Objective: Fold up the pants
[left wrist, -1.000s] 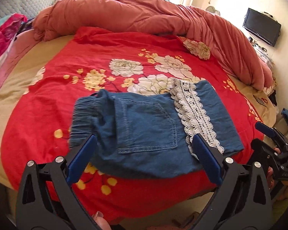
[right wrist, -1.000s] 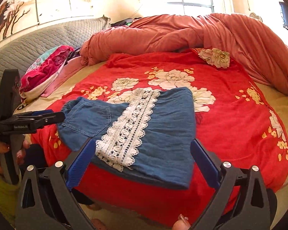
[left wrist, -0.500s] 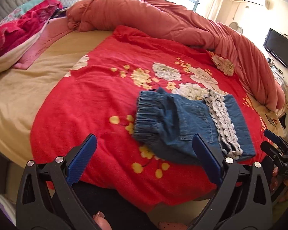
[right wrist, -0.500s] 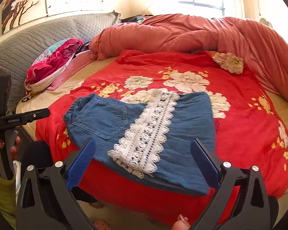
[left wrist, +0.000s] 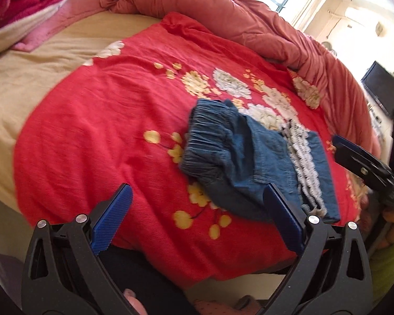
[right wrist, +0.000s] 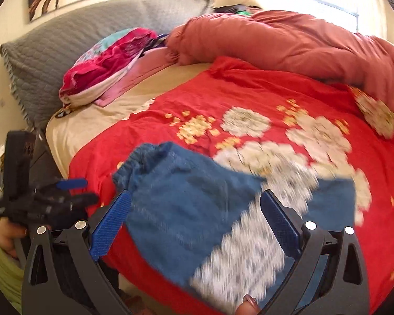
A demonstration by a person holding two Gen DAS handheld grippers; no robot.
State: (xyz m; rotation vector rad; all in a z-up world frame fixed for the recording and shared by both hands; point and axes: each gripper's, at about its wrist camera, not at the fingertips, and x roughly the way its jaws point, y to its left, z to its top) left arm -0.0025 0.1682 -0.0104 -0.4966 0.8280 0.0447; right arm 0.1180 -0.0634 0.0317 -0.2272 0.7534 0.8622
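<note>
Left tool (left wrist: 195, 206) and right tool (right wrist: 195, 211) both spread wide, empty; folded pants (left wrist: 252, 162) at 1 o'clock on bed (left wrist: 97, 120).

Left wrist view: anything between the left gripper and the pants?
Nothing but bare red floral bedspread between the open left gripper and the folded pants, per the left wrist view.

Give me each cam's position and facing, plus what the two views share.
Left wrist: sits on the left gripper, jaws open, facing across the red floral bedspread with the folded denim pants to its right; the right gripper shows at the right edge.
Right wrist: sits on the right gripper, jaws open, low over the pants, facing the grey headboard; the left gripper and a hand show at left.
Shared: pants, bedspread, rust duvet.
</note>
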